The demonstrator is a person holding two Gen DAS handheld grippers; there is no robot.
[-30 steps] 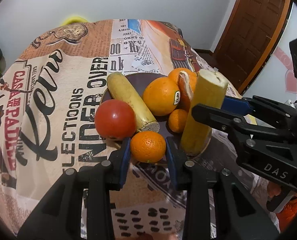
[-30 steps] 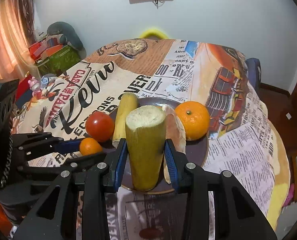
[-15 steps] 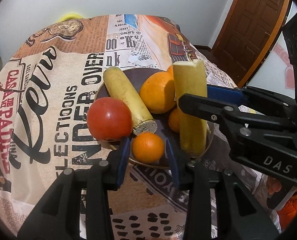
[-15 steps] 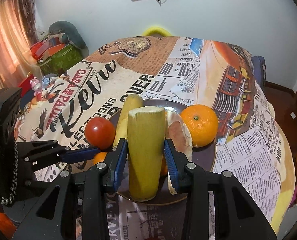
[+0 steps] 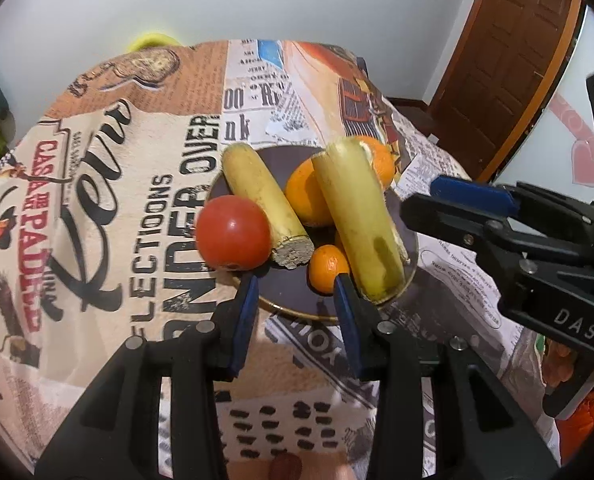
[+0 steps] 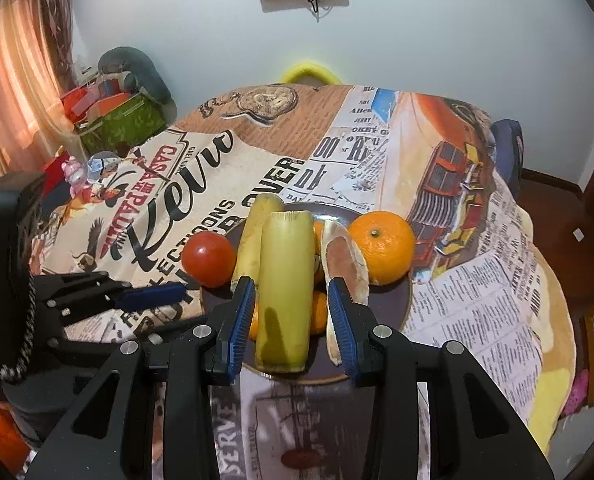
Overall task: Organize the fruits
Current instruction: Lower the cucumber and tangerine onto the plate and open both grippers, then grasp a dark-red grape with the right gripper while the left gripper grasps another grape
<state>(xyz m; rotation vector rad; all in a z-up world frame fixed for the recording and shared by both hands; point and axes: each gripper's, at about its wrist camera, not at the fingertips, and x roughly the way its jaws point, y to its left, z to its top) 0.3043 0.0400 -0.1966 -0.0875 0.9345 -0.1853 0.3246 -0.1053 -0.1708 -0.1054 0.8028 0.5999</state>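
A dark plate [image 5: 289, 300] [image 6: 397, 312] holds the fruit. On it are a red tomato [image 5: 233, 233] [image 6: 208, 259], a banana piece [image 5: 263, 204] [image 6: 257, 232], a large orange [image 5: 307, 200] [image 6: 383, 242], a small mandarin [image 5: 328, 268] and a second banana piece [image 5: 361, 220] [image 6: 287, 288] leaning on the pile. My left gripper [image 5: 295, 300] is open at the plate's near rim, with the mandarin just ahead, against the right finger. My right gripper [image 6: 289, 312] is open, its jaws either side of the leaning banana piece without touching it. A peel strip [image 6: 343, 256] lies beside it.
The round table has a printed newspaper-pattern cloth [image 5: 117, 200] [image 6: 477, 300]. A wooden door [image 5: 517, 60] stands at the right. Boxes and toys [image 6: 109, 116] sit beyond the table's left edge. A yellow chair back [image 6: 309, 72] shows behind the table.
Both grippers opened. The left let go of the mandarin, which now lies on the plate. The right let go of the banana piece, which tipped back onto the pile.
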